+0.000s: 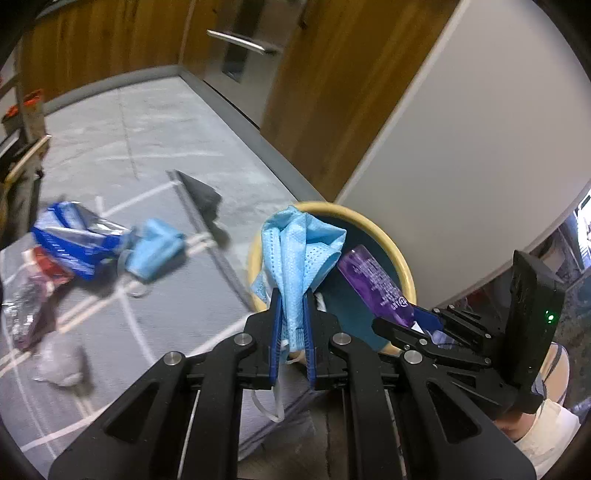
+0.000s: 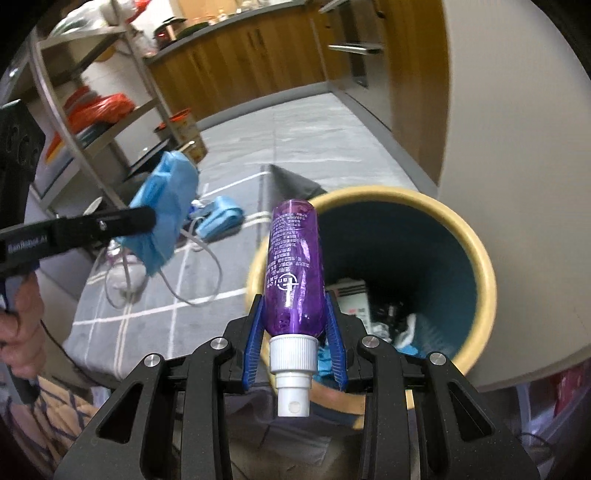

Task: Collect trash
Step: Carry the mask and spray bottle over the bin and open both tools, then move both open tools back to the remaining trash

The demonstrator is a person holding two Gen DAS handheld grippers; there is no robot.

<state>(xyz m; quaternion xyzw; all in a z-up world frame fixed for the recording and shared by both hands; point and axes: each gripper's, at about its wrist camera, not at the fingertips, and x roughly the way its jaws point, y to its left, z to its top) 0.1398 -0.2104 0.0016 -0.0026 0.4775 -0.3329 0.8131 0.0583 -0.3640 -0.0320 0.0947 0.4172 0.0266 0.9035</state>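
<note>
My left gripper (image 1: 291,295) is shut on a light blue face mask (image 1: 299,251), which hangs crumpled over the near rim of the yellow-rimmed bin (image 1: 399,254). From the right wrist view the same mask (image 2: 166,206) shows left of the bin (image 2: 484,273), with its loops dangling. My right gripper (image 2: 293,295) is shut on a purple spray bottle (image 2: 293,266), white nozzle toward the camera, held over the bin's near left rim. That bottle (image 1: 373,284) also shows above the bin in the left wrist view. Paper and scraps lie inside the bin.
On the grey rug (image 1: 147,129) lie a second blue mask (image 1: 155,247), a blue and silver wrapper (image 1: 74,236), a red packet (image 1: 44,266) and clear plastic (image 1: 22,306). A dark dustpan (image 1: 199,195) lies beyond. A white wall (image 1: 480,147), wooden cabinets (image 1: 110,33) and a metal shelf rack (image 2: 92,110) surround the floor.
</note>
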